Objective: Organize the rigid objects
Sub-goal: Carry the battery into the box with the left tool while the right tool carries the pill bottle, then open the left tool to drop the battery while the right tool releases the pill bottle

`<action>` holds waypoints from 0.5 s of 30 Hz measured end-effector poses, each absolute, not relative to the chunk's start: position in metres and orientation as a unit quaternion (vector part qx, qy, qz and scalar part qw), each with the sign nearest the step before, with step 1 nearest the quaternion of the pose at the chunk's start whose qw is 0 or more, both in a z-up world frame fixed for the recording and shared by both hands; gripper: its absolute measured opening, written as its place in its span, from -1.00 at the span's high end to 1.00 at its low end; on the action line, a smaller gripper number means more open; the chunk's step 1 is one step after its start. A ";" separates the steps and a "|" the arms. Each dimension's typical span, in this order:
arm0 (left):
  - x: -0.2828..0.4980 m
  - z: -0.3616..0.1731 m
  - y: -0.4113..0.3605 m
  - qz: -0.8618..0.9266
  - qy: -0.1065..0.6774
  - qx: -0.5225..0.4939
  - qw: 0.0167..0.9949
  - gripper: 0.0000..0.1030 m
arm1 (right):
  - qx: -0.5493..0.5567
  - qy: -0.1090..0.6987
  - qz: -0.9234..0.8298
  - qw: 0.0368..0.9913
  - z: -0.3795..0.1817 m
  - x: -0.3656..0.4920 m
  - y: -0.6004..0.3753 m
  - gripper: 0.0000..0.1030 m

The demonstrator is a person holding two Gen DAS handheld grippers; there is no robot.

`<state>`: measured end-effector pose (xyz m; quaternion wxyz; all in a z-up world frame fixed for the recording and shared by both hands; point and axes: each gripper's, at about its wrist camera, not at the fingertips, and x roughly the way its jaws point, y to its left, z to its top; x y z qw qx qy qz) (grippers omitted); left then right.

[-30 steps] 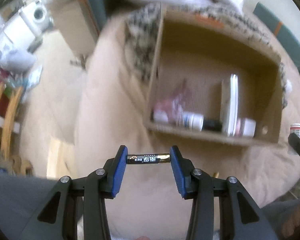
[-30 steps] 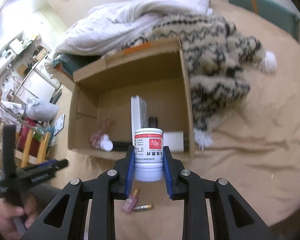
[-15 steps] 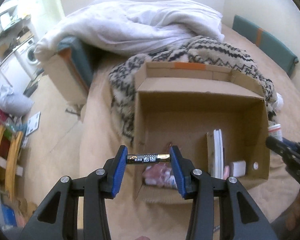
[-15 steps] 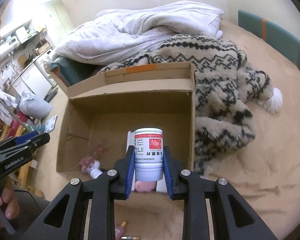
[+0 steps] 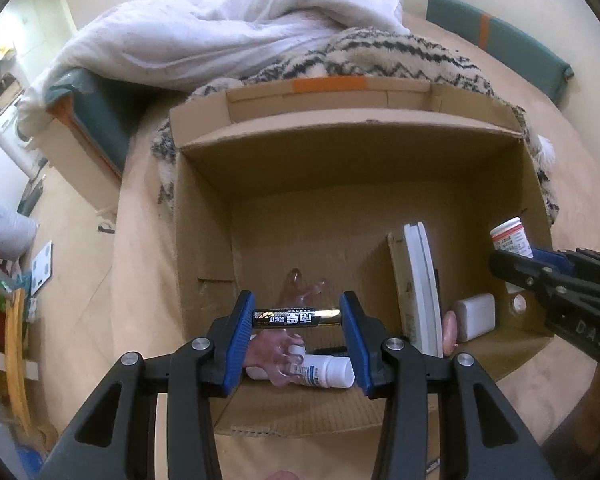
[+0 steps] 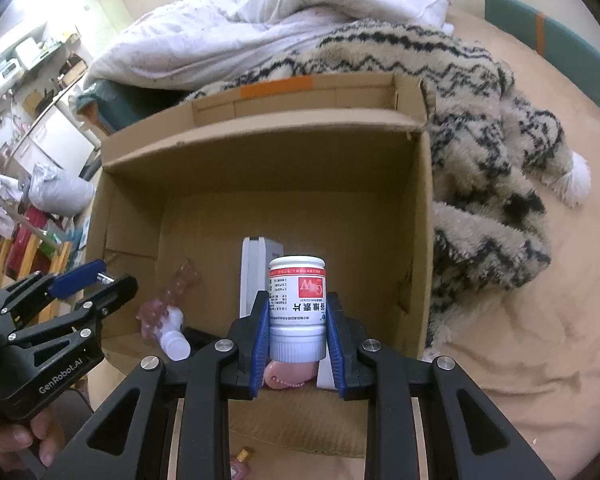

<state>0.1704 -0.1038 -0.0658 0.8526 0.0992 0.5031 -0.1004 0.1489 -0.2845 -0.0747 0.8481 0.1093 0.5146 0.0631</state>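
1. The battery (image 5: 296, 318) lies crosswise between the blue pads of the left tool (image 5: 298, 320), pinched end to end, above the open cardboard box (image 5: 204, 216).
2. The white pill bottle (image 6: 297, 308) with a red-banded label sits cap-down in the right tool (image 6: 297, 330), whose pads press on both of its sides, also above the box.
3. Inside the box lie a pink translucent item (image 5: 278, 354), a second white bottle (image 5: 326, 372) on its side, an upright flat white device (image 5: 420, 284) and a small white block (image 5: 474, 316).
4. The box rests on a tan bed (image 6: 540, 340), touching a patterned fuzzy blanket (image 6: 488, 168); a white duvet (image 5: 228, 28) is heaped behind.
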 end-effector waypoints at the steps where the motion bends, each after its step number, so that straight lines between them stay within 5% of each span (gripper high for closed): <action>1: 0.172 -0.068 -0.104 -0.102 0.508 0.097 0.850 0.22 | 0.110 0.516 0.061 0.848 -0.075 0.149 -0.284 0.46; 15: 0.173 -0.077 -0.097 -0.088 0.524 0.091 0.842 0.22 | 0.125 0.526 0.049 0.840 -0.083 0.152 -0.288 0.46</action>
